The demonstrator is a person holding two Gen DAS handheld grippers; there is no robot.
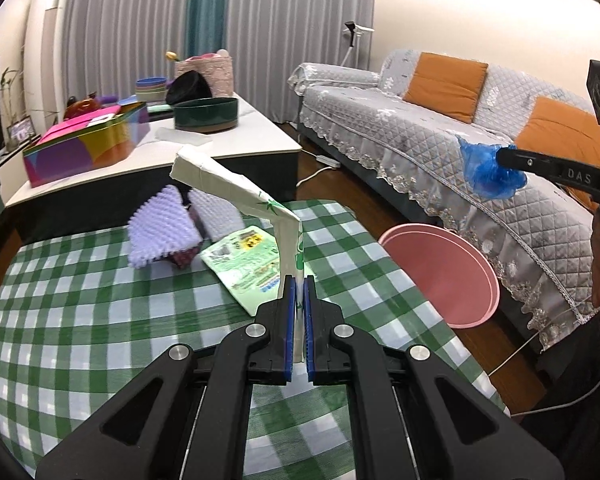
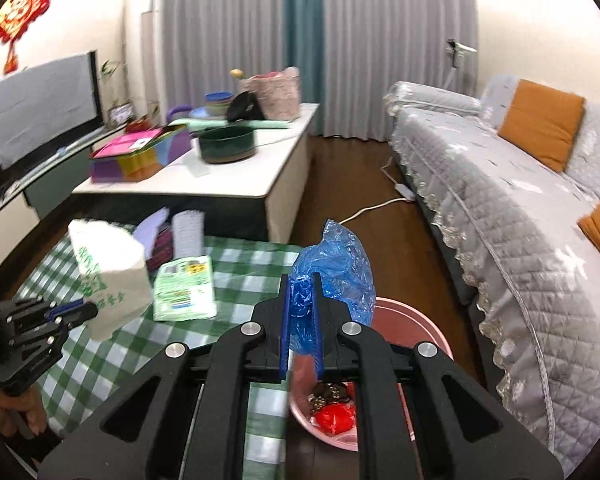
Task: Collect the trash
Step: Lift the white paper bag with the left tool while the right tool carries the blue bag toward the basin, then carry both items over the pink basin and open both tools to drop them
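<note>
Two pieces of trash in transit: left hand-held gripper (image 1: 299, 300) clamped on a bent white paper packet (image 1: 236, 188), right hand-held gripper (image 2: 301, 300) clamped on a crumpled blue plastic bag (image 2: 334, 268). Carry step, by the look of it. Pink bin (image 2: 404, 312) directly below and just beyond the right one, off the table (image 1: 80, 300) edge; to the right of the left one. Next: over the rim, then release. Bin contents mostly hidden behind the jaws; green packet (image 2: 186, 288) print unreadable.
</note>
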